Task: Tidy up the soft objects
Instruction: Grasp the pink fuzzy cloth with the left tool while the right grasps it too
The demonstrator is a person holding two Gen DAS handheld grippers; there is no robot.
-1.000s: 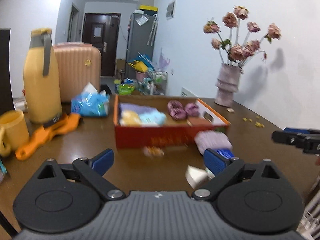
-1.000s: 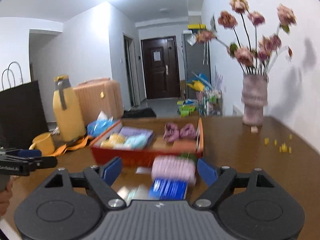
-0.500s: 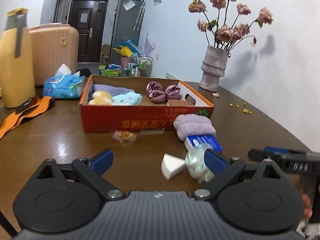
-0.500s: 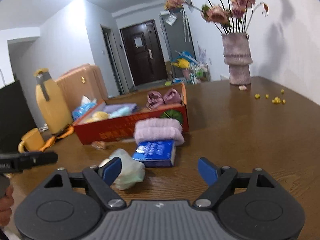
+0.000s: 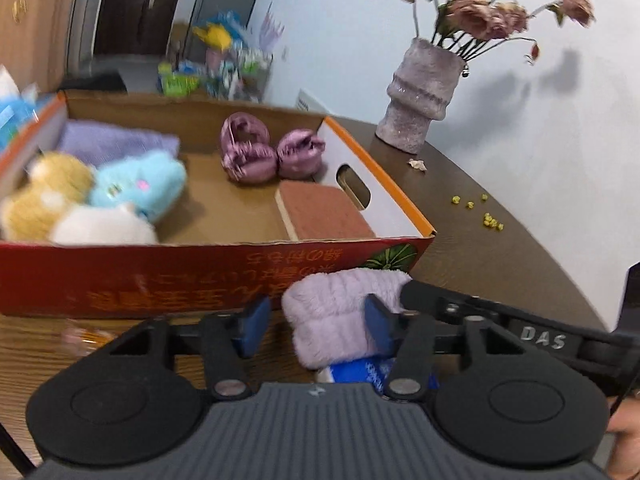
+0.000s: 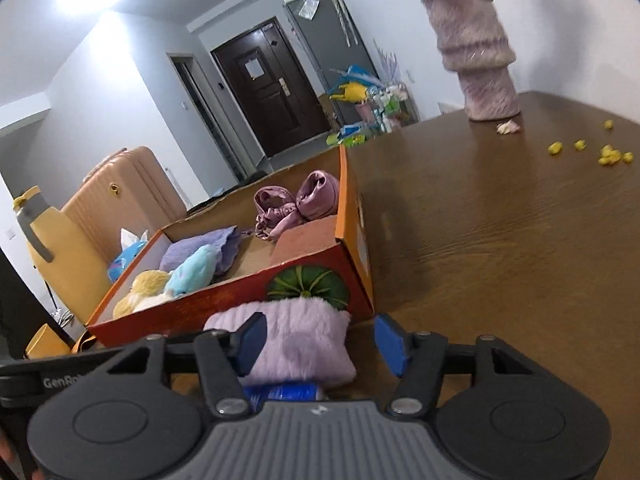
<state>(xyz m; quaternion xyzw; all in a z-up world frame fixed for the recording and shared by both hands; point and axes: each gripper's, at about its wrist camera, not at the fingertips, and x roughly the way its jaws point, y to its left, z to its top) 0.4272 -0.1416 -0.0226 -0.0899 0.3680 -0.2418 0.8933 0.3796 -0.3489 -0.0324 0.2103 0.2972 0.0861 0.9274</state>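
Towel (image 5: 340, 312): a folded lilac fleece towel lies on the counter (image 6: 500, 240) against the near wall of the box, resting on a blue packet (image 5: 360, 372); judged the next soft thing to be put away.
Box (image 5: 200, 276): red and orange cardboard, open-topped, already holding plush toys (image 5: 136, 184), a purple cloth (image 5: 116, 144), satin scrunchies (image 5: 272, 152) and a sponge (image 5: 324, 212), which suggests it is the collecting place.
Left gripper (image 5: 316, 322): closing, jaws straddling the towel's left end; pads not yet clearly pressing.
Right gripper (image 6: 320, 340): closing around the towel's right end, its left pad at the fleece, the right one apart; two grips would likely keep the fold together.
Vase (image 5: 424, 96): stands well apart at the wall.
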